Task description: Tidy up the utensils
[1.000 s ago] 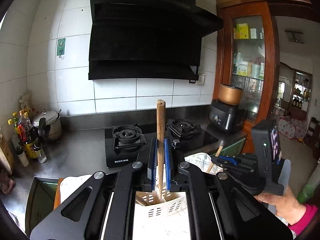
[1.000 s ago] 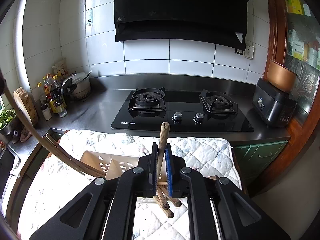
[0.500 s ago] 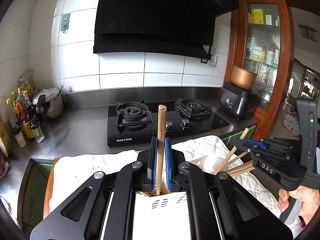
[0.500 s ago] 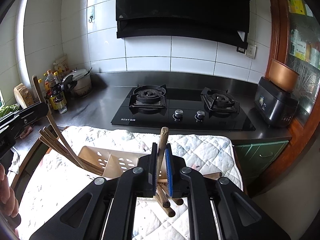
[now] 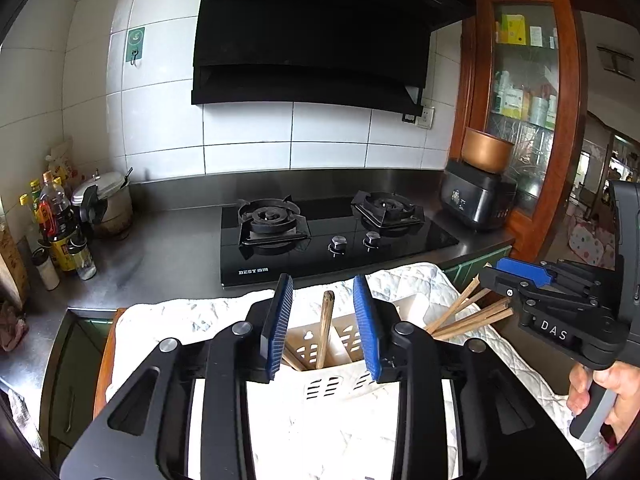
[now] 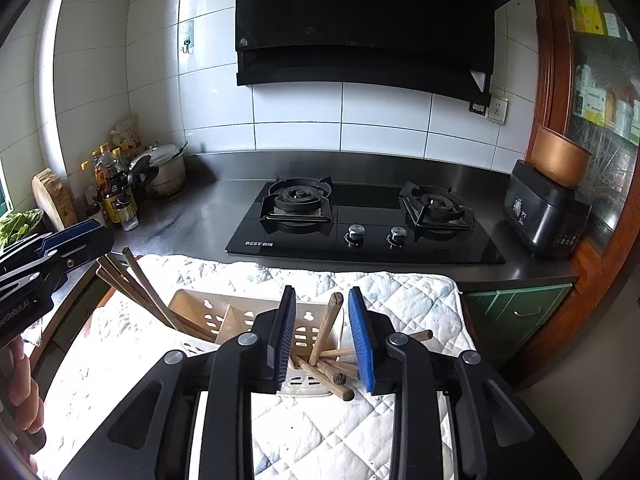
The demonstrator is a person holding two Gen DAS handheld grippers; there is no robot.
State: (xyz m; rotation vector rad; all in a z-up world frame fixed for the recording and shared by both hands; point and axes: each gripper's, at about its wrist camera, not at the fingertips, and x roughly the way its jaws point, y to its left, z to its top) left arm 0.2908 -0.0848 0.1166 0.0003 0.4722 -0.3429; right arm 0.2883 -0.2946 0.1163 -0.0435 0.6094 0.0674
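Two grippers, left [image 5: 323,328] and right [image 6: 322,332], opening, pads off chopsticks clamped a second earlier. Sticks [image 5: 325,328] [image 6: 326,326] dropped upright into caddy [image 5: 344,386] near quilt's [image 6: 400,292] stove-side edge. Probably deposit finished.

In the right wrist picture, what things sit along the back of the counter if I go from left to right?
Wooden chopping block → sauce bottles → pressure cooker → left burner → right burner → black cooker with a copper pot on top.
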